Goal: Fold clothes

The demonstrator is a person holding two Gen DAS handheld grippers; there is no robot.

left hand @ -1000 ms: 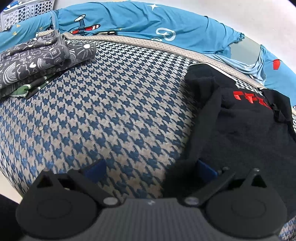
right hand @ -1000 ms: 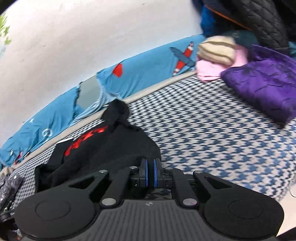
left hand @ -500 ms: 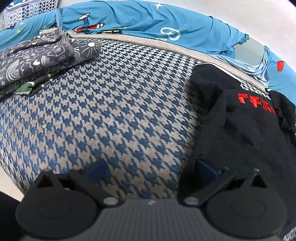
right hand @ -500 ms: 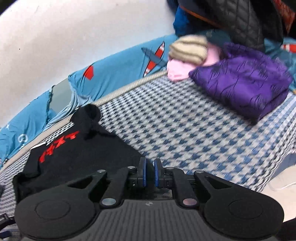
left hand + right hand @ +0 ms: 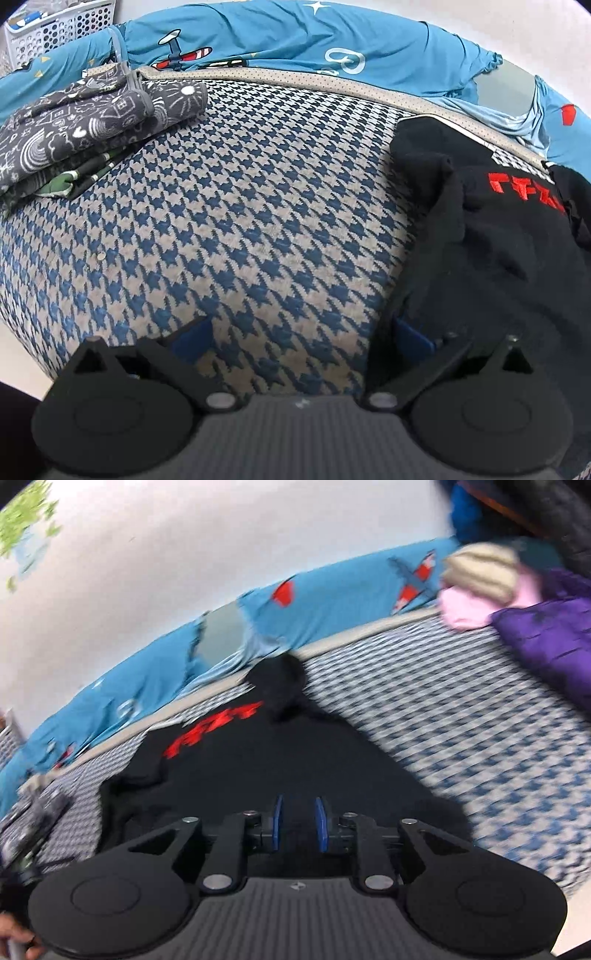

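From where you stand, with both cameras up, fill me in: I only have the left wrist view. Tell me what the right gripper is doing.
Observer: The right gripper hangs over the near part of the black garment; its jaws are opening with a clear gap between the blue pads, which press on nothing.
Operator: Report what lies beyond the garment on the right side.
Observer: A purple garment sits at the far right of the houndstooth cover.
Operator: Say what's behind that.
Observer: A pink item with a beige striped one on top. That view is motion-blurred, so I can't give finer detail.
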